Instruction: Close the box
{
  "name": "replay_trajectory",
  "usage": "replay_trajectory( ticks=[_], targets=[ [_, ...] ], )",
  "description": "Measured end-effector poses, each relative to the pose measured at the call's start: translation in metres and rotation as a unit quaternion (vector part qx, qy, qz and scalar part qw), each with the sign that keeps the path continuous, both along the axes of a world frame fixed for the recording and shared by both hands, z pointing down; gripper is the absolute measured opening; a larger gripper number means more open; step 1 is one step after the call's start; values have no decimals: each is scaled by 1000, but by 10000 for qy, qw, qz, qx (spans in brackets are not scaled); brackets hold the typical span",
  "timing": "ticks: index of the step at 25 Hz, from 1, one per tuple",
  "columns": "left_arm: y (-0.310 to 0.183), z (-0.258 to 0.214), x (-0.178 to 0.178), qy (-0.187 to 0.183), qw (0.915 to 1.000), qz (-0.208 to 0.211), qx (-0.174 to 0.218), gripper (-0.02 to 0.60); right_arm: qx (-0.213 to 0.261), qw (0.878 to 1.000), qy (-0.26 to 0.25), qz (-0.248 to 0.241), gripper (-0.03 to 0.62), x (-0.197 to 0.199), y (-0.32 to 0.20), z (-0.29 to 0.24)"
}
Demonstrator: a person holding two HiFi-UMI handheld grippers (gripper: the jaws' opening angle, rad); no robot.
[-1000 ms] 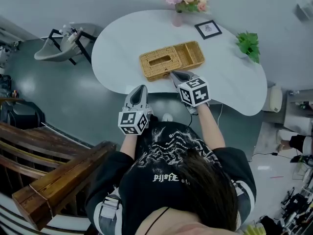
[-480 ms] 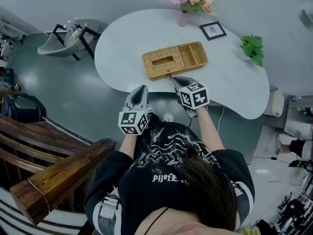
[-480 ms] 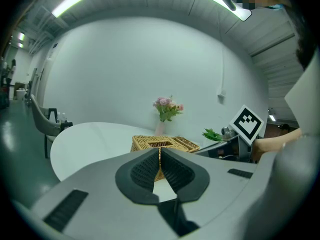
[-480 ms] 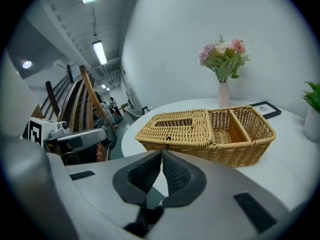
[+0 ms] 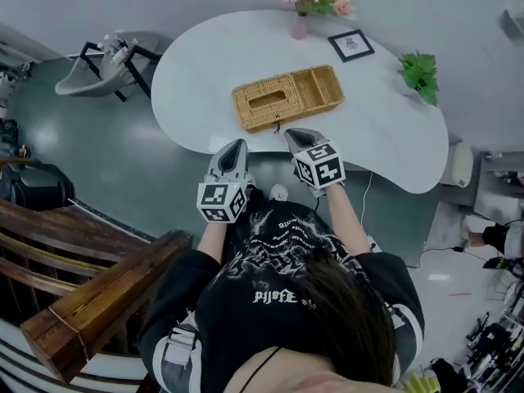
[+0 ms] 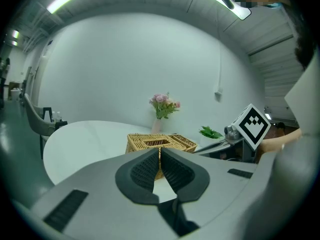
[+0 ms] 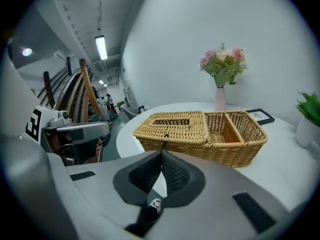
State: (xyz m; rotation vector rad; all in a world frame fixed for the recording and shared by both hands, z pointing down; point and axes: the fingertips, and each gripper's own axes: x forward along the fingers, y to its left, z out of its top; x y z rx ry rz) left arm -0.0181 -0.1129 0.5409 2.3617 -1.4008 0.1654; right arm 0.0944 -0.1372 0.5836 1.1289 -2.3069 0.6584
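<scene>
Box (image 5: 286, 97) on table (image 5: 385, 137), near your edge; lid (image 5: 264, 103) looks down already. Left gripper (image 5: 237, 144), right gripper (image 5: 289, 132) both clenched, empty, short of box. Press lid off-centre and you may shove light box toward vase (image 5: 298, 28).

My right gripper (image 5: 290, 133) has sunk a little and drawn back from the wicker box (image 5: 286, 97), its tip now just off the near wall.
</scene>
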Motion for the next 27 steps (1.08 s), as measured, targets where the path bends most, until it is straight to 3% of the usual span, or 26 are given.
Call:
replay_trajectory(
  ticks=[7, 14, 19, 27],
  targets=[
    [-6, 0, 4, -43, 10000, 74, 20, 26, 319, 9984, 35, 468, 23, 13, -8, -4],
    [-13, -1, 8, -67, 9999, 113, 27, 26, 355, 9979, -17, 543, 23, 16, -9, -6],
    [-16, 5, 6, -289, 9995, 28, -92, 26, 358, 9972, -168, 631, 23, 19, -11, -9],
    [-18, 2, 14, -245, 9996, 139, 8, 26, 426, 9971, -41, 632, 23, 24, -9, -4]
  ],
)
